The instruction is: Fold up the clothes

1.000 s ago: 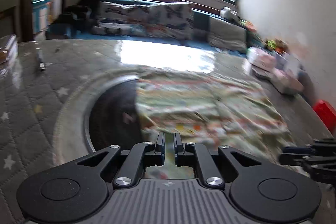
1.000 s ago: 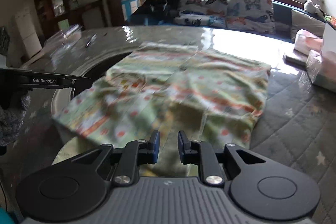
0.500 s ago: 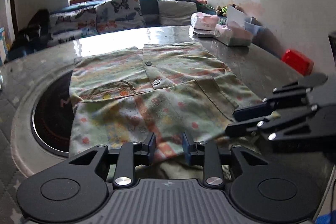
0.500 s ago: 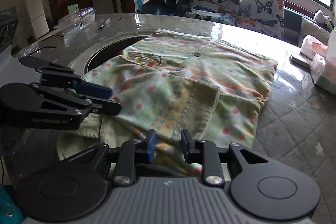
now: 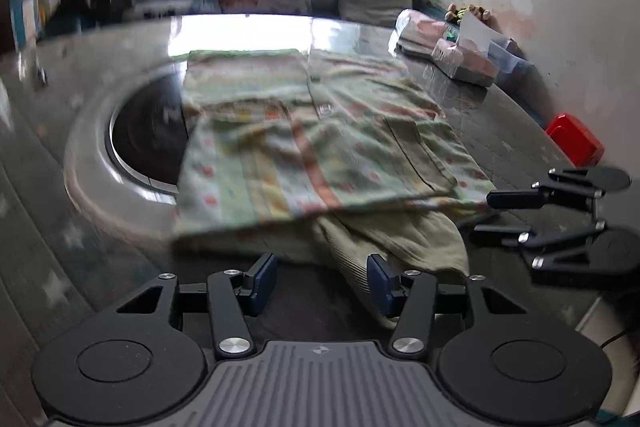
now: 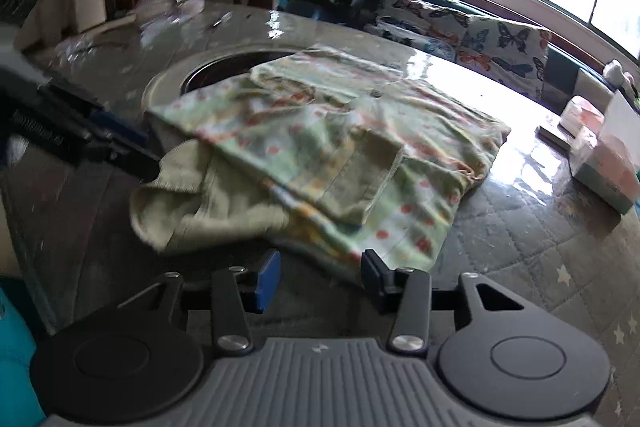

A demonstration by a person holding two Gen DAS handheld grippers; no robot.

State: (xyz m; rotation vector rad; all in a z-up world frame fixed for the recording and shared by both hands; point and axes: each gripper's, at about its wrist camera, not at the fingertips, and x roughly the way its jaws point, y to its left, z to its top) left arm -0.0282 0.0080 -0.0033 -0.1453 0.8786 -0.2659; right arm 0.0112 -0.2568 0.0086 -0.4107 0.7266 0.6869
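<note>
Jaws on your left gripper (image 5: pixel 322 279) and right gripper (image 6: pixel 320 277) gape empty beside the folded shirt (image 6: pixel 340 139).

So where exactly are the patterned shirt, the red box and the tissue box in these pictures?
patterned shirt (image 6: pixel 332 131), right wrist view, on the middle of its front panel.
red box (image 5: pixel 576 145), left wrist view, on its top face.
tissue box (image 6: pixel 608 171), right wrist view, on its near side wall.
</note>
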